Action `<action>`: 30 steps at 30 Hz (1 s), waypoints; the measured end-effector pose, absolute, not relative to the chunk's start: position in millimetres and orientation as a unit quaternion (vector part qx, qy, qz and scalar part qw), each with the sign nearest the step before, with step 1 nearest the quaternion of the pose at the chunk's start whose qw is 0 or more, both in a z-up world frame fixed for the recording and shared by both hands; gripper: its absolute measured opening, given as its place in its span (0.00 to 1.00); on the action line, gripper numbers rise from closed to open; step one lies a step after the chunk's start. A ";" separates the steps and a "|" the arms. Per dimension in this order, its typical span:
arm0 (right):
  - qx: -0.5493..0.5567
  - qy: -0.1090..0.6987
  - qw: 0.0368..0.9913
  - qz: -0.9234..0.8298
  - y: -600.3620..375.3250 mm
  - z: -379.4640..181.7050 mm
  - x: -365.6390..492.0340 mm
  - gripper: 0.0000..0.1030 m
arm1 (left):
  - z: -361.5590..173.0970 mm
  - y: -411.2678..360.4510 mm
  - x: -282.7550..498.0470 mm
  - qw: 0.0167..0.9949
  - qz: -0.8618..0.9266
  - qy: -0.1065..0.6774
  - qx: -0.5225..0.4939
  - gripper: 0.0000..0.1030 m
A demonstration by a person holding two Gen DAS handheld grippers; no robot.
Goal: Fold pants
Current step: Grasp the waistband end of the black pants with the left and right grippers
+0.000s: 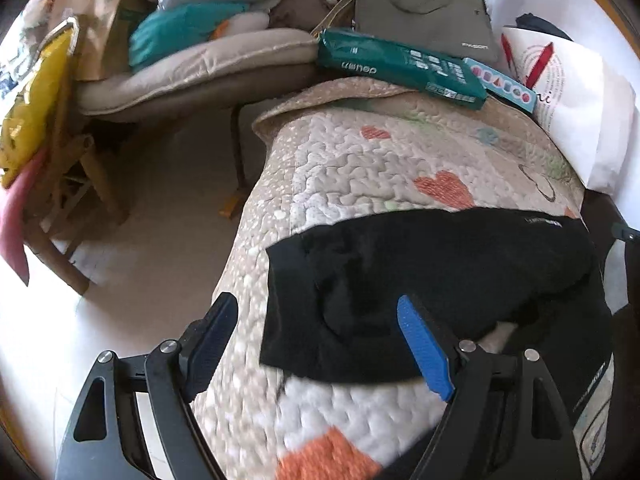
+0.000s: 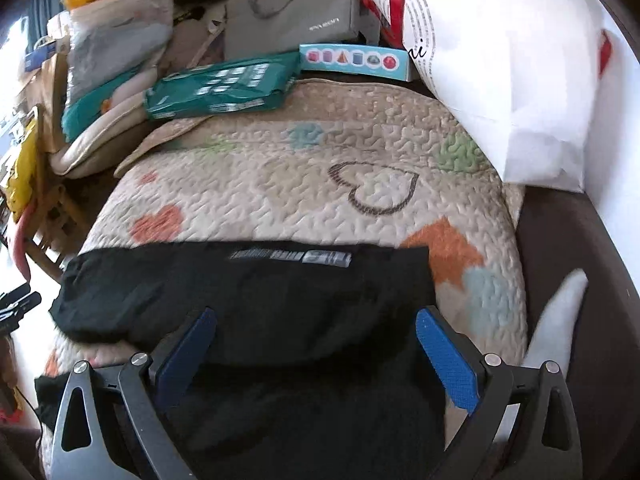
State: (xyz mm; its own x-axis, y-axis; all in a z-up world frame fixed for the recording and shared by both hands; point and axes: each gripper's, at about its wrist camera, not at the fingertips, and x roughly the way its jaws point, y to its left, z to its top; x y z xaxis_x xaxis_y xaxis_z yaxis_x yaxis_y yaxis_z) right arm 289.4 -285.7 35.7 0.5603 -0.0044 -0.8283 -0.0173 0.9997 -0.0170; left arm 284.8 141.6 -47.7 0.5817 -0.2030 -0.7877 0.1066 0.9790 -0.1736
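The black pants (image 1: 440, 276) lie folded over on a quilted blanket (image 1: 360, 152) with heart patterns. In the left wrist view my left gripper (image 1: 316, 320) is open and empty, its blue pads just above the pants' left edge. In the right wrist view the pants (image 2: 260, 292) stretch across the near part of the blanket (image 2: 300, 184), a grey printed label (image 2: 292, 258) along their far edge. My right gripper (image 2: 316, 332) is open and empty, hovering over the near part of the pants.
A teal package (image 1: 400, 66), a small blue box (image 1: 504, 88), a grey laptop bag (image 1: 424, 12) and a white paper bag (image 1: 580, 92) sit at the blanket's far end. A cushioned chair (image 1: 192, 72) piled with items stands left, with floor (image 1: 168, 216) below. A white sock (image 2: 556, 320) lies right.
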 end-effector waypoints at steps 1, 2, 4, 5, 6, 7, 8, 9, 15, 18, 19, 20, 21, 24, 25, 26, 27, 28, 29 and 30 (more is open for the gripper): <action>-0.014 0.473 0.881 -0.001 -289.2 33.2 299.1 0.99 | -51.5 143.3 292.6 0.886 -0.088 0.451 -0.057 0.79; -0.018 0.478 0.878 -0.005 -293.5 29.2 311.3 0.99 | -53.9 144.9 298.8 0.885 -0.091 0.453 -0.061 0.79; -0.023 0.491 0.871 -0.004 -297.7 21.3 330.8 0.99 | -63.4 150.3 314.5 0.879 -0.094 0.461 -0.073 0.79; -0.030 0.496 0.868 -0.005 -297.9 15.8 340.1 0.99 | -67.9 151.7 321.6 0.877 -0.093 0.464 -0.080 0.79; -0.034 0.499 0.866 -0.004 -298.2 12.6 345.6 0.99 | -71.4 153.2 325.6 0.875 -0.095 0.467 -0.086 0.79; -0.041 0.503 0.863 -0.002 -296.1 7.1 352.9 0.99 | -76.3 154.6 330.7 0.872 -0.097 0.472 -0.092 0.79; -0.049 0.507 0.861 0.002 -292.3 1.3 359.5 0.99 | -82.5 156.4 336.4 0.868 -0.097 0.476 -0.102 0.79; -0.054 0.509 0.859 0.007 -289.3 -3.5 363.4 0.99 | -86.1 157.3 339.5 0.866 -0.099 0.478 -0.109 0.79; -0.067 0.525 0.847 0.042 -268.7 -28.2 389.6 0.99 | -101.2 148.5 353.3 0.861 -0.120 0.481 -0.116 0.79; -0.064 0.531 0.844 0.049 -264.7 -36.2 394.7 0.99 | -102.8 139.6 356.1 0.860 -0.127 0.482 -0.107 0.79; -0.061 0.533 0.842 0.052 -264.4 -38.0 395.4 0.99 | -101.5 137.4 356.5 0.862 -0.129 0.479 -0.104 0.69; -0.056 0.535 0.841 0.054 -264.7 -39.7 395.7 0.99 | -99.9 134.6 357.0 0.863 -0.133 0.477 -0.102 0.56; -0.054 0.536 0.841 0.055 -264.6 -40.3 396.2 0.99 | -98.2 132.6 357.7 0.864 -0.127 0.477 -0.097 0.52; -0.044 0.537 0.841 0.055 -269.6 -41.0 395.8 0.99 | -96.2 135.4 358.4 0.865 -0.122 0.476 -0.099 0.30; -0.040 0.537 0.841 0.056 -271.7 -40.2 395.8 0.99 | -95.3 138.6 358.5 0.864 -0.121 0.477 -0.106 0.27; -0.034 0.535 0.842 0.057 -274.4 -38.4 396.1 0.99 | -94.6 141.1 358.7 0.863 -0.123 0.477 -0.112 0.25; -0.029 0.535 0.843 0.058 -276.8 -36.6 396.1 0.99 | -94.0 141.9 358.7 0.863 -0.124 0.477 -0.115 0.25; -0.023 0.534 0.843 0.060 -279.1 -34.4 397.0 0.99 | -92.9 142.1 358.5 0.863 -0.123 0.477 -0.115 0.25; -0.018 0.533 0.844 0.060 -281.8 -32.0 397.9 0.99 | -91.6 140.5 358.4 0.863 -0.122 0.477 -0.112 0.25; -0.012 0.533 0.844 0.062 -285.4 -29.3 400.0 0.99 | -90.3 138.7 358.0 0.864 -0.121 0.476 -0.107 0.25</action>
